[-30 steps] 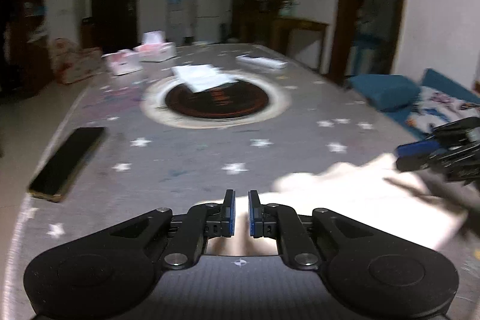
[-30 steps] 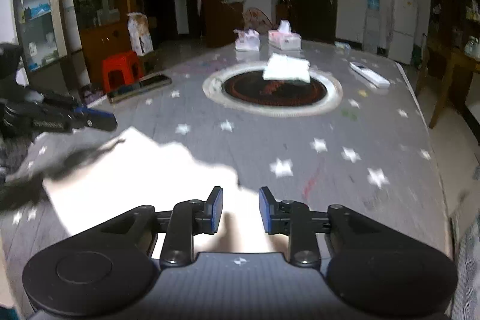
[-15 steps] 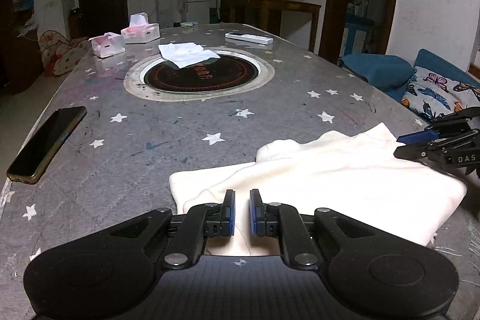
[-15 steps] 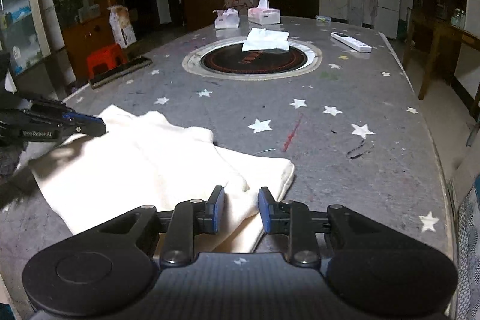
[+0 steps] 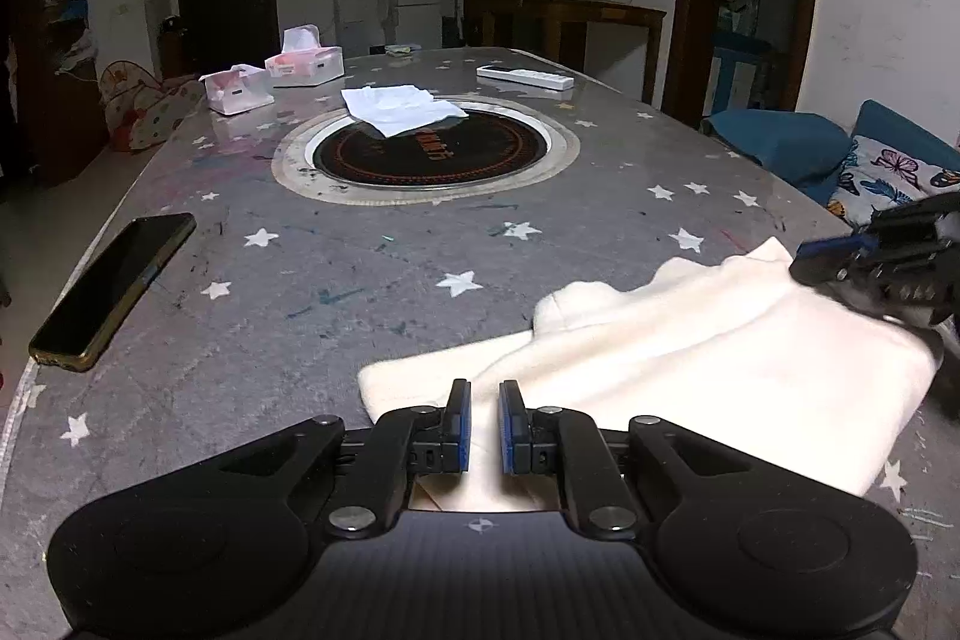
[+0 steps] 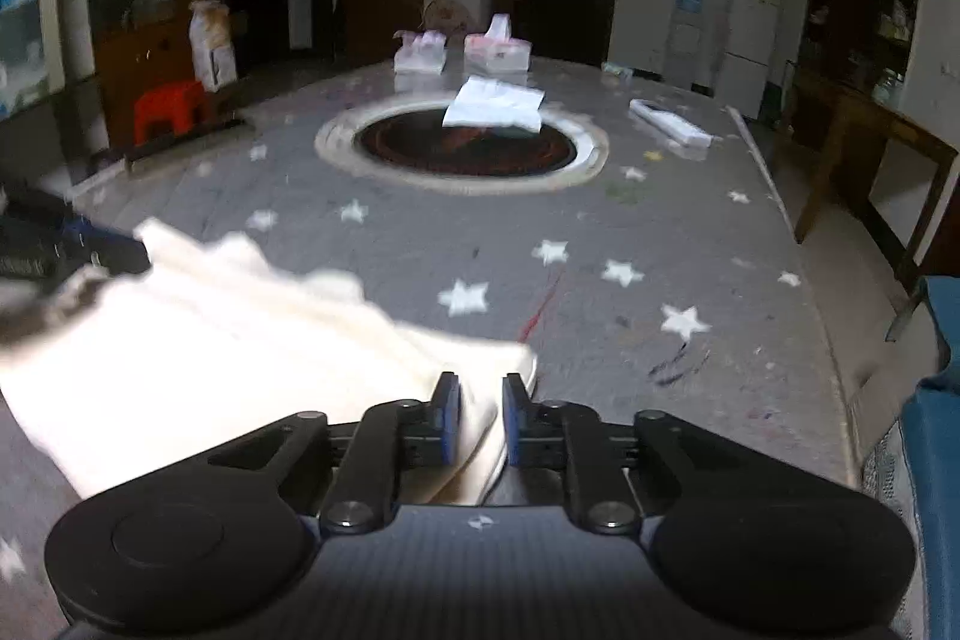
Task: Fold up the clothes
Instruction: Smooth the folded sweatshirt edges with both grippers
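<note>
Cloth (image 5: 708, 358), cream-white and folded into a thick pad, lies on the near end of our star-print table (image 5: 372, 280), between both grippers. Left gripper (image 5: 482, 424) sits over the cloth's near left corner w/ jaws narrow, a slim gap between the blue pads; fabric shows under and behind that gap, but we can't tell if any is pinched. Right gripper (image 6: 480, 415) is at the cloth's near right corner, jaws narrow and opening; a fold of fabric runs up between the pads, and the right wrist view is blurred, so contact isn't clear. From the left wrist view the right gripper also shows at the far right edge, above the cloth. Phone (image 5: 114, 289) lies left, near the table edge, well apart from the cloth. Farther off, a round dark inset (image 5: 429, 148) at mid-table carries a white rag (image 5: 399, 107); two tissue boxes (image 5: 303, 64) and a remote (image 5: 525, 77) sit beyond.
</note>
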`<state>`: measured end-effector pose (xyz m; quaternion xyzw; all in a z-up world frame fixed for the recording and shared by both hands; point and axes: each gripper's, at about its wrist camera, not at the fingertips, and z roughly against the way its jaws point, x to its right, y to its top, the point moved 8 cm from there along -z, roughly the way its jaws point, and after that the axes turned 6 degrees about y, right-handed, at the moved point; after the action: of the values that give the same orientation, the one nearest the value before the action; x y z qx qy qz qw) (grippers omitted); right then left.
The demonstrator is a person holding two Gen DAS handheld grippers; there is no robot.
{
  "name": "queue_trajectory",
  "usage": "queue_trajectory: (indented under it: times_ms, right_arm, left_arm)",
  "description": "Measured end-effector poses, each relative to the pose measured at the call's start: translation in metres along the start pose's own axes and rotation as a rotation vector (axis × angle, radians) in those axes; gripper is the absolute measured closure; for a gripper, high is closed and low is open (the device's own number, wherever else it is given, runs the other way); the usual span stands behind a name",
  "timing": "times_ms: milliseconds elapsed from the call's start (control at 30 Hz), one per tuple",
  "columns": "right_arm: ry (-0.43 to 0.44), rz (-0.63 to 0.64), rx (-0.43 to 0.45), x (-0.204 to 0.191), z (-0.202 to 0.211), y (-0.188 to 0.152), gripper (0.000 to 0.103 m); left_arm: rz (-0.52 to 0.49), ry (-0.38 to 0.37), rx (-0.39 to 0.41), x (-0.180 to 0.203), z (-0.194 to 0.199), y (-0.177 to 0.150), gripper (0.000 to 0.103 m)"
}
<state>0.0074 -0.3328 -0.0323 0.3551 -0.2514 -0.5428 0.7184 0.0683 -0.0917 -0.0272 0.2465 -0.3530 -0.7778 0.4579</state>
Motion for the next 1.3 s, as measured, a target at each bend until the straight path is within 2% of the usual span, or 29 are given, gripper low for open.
queue_trajectory:
  times_ms: [133,267,400,600,733,933,1133,1300]
  right_arm:
    - [0.074,0.01,0.018,-0.018,0.008,0.015,0.088]
    - [0.165,0.018,-0.019,-0.044,-0.011,0.022,0.088]
    - [0.163,0.007,-0.047,-0.05,-0.037,0.028,0.088]
    - [0.14,0.011,-0.058,-0.05,-0.049,0.028,0.088]
    - [0.141,0.034,-0.023,-0.055,-0.032,0.035,0.088]
    - [0.192,0.122,-0.018,-0.09,-0.021,0.031,0.088]
    - [0.184,0.132,-0.058,-0.099,-0.047,0.021,0.088]
    - [0.183,0.106,-0.024,-0.095,-0.038,0.027,0.087]
  left_arm:
    - [-0.001,-0.027,0.034,0.009,0.007,0.011,0.091]
    - [-0.03,-0.077,0.028,0.03,0.0,0.017,0.091]
    - [-0.045,-0.089,0.008,0.041,-0.016,0.021,0.091]
    - [-0.04,-0.082,-0.007,0.041,-0.03,0.024,0.091]
    - [-0.021,-0.075,0.001,0.039,-0.022,0.025,0.09]
    - [0.003,-0.122,0.045,0.055,0.003,0.024,0.09]
    - [-0.012,-0.111,0.003,0.059,-0.001,0.009,0.09]
    - [0.002,-0.09,-0.001,0.05,0.002,0.003,0.089]
